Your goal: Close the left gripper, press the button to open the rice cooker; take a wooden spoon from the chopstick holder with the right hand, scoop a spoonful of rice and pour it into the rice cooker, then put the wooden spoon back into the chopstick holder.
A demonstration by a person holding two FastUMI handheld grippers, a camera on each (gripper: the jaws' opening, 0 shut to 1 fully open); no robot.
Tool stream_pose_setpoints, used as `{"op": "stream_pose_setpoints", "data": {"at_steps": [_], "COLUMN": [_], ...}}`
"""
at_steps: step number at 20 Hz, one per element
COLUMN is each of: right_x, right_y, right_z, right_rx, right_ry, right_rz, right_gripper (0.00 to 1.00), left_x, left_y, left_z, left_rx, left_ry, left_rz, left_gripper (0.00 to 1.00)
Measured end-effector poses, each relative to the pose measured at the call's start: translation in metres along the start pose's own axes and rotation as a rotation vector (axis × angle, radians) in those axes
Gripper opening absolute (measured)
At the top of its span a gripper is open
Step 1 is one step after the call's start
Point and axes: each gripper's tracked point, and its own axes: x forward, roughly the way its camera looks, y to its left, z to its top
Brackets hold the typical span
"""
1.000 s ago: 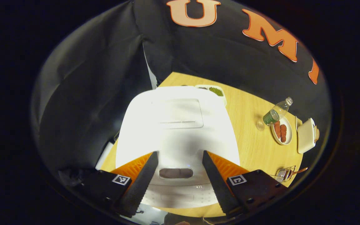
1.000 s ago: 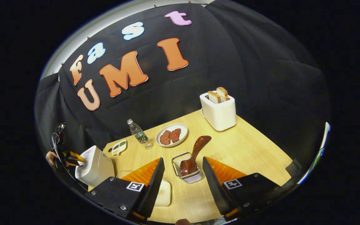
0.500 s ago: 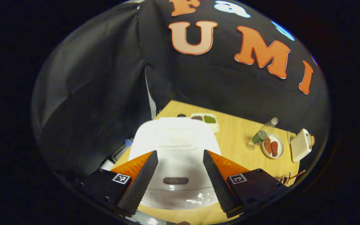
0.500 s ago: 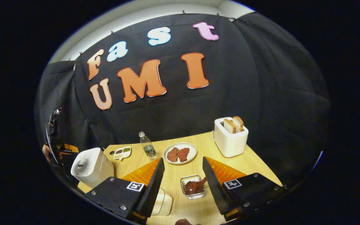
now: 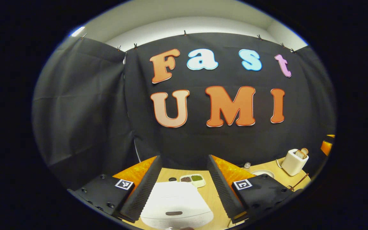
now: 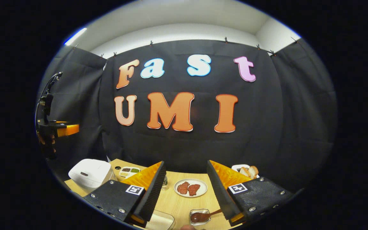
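Note:
The white rice cooker [image 5: 174, 207] stands low in the left gripper view with its lid down and the dark button [image 5: 173, 213] on its front. My left gripper [image 5: 184, 158] hangs open high above it, touching nothing. In the right gripper view the dark wooden spoon [image 6: 203, 216] lies in the small chopstick holder [image 6: 198, 211] at the bottom edge. Well above the holder my right gripper [image 6: 186, 163] is open and holds nothing. The rice cooker [image 6: 88, 172] sits at the table's left, and the left gripper [image 6: 59, 129] is held in a hand above it.
On the wooden table [image 6: 177, 201] are a plate of meat [image 6: 190, 187], a toaster with bread [image 6: 248, 171], a compartment tray [image 6: 129, 171], a bottle [image 6: 165, 180] behind my finger, and a pale container [image 6: 158, 222] at the front. The toaster [image 5: 294, 161] stands far right.
Both grippers have lifted away from the table and tilted up toward the wall. The cooker and the holder have slid to the bottom of the views. Both stayed open; the lid stayed down.

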Motion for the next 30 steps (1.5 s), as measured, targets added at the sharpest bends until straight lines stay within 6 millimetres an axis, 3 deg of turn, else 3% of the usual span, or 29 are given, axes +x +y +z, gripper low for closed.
{"op": "stream_pose_setpoints", "data": {"at_steps": [5,8,17,20,25,30], "right_x": [-0.005,-0.007,-0.004,-0.006,-0.006,-0.003], "right_y": [0.031,0.041,0.049,0.059,0.061,0.065], "right_z": [0.019,0.019,0.018,0.018,0.02,0.021], "right_rx": [-0.065,-0.074,-0.052,-0.03,-0.043,-0.03], "right_ry": [-0.063,-0.078,-0.071,-0.076,-0.083,-0.08], "right_rz": [0.021,0.02,-0.007,0.011,0.013,0.016], "right_gripper": [0.82,0.8,0.86,0.85,0.85,0.85], "left_x": [-0.026,-0.036,-0.042,-0.041,-0.045,-0.043], "left_y": [-0.005,-0.037,-0.074,-0.074,-0.082,-0.077], "left_z": [0.006,0.0,0.008,0.008,-0.002,-0.003], "left_rx": [-0.023,-0.053,-0.023,-0.018,-0.04,-0.035], "left_ry": [-0.052,-0.057,-0.104,-0.103,-0.093,-0.092], "left_rz": [-0.017,-0.089,-0.173,-0.176,-0.186,-0.174], "left_gripper": [0.99,0.99,0.99,1.0,1.0,1.0]}}
